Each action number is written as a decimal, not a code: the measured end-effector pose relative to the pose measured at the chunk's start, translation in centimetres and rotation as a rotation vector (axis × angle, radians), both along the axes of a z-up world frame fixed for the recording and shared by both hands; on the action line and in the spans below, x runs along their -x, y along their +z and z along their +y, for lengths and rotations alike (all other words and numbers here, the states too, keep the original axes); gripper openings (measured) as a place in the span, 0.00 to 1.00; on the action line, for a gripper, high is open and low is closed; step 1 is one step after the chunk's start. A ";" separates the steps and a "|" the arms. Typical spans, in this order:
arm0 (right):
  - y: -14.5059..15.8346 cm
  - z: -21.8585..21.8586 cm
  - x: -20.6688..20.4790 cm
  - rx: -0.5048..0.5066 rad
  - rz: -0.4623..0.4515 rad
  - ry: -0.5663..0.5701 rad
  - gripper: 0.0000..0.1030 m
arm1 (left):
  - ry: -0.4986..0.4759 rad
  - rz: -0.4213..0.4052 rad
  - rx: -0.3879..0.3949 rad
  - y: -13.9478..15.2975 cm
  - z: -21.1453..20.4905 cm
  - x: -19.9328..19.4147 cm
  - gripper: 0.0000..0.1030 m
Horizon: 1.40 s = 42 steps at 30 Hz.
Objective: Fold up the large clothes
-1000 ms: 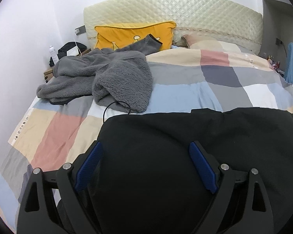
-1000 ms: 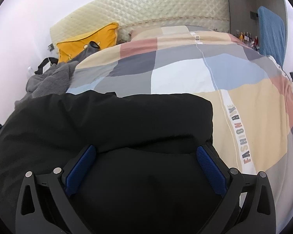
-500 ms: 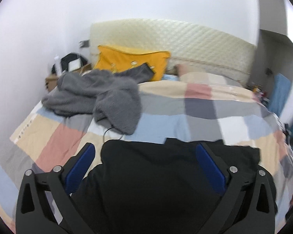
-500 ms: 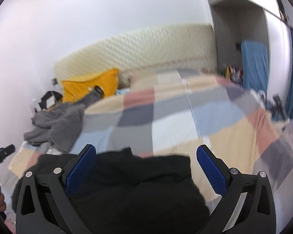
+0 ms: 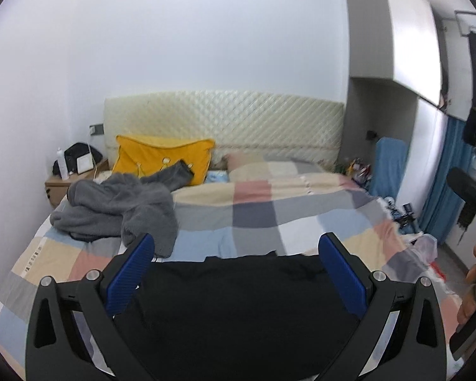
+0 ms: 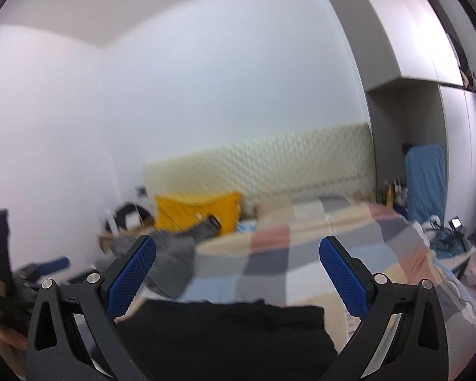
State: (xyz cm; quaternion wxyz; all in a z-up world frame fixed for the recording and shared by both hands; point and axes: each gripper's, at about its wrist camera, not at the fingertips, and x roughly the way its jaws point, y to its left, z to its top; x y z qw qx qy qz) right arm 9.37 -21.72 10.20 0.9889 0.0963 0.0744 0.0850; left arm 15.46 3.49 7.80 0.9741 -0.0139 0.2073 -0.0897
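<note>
The big black soft piece of clothing [image 5: 238,301] lies flat at the near end of the bed with the checked quilt [image 5: 269,209], likely so it has room to be folded neatly. The left gripper [image 5: 238,273] is spread wide and holds nothing; the cloth lies below it. The right gripper [image 6: 238,279] is spread wide too, with nothing pinched. A fluffy grey garment [image 5: 117,209] sits in a heap by the yellow pillow [image 5: 161,155], out of the way, maybe waiting its turn.
</note>
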 end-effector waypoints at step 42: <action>-8.4 7.1 16.2 0.117 0.205 0.017 1.00 | 0.091 0.098 -0.023 -4.8 3.0 16.8 1.00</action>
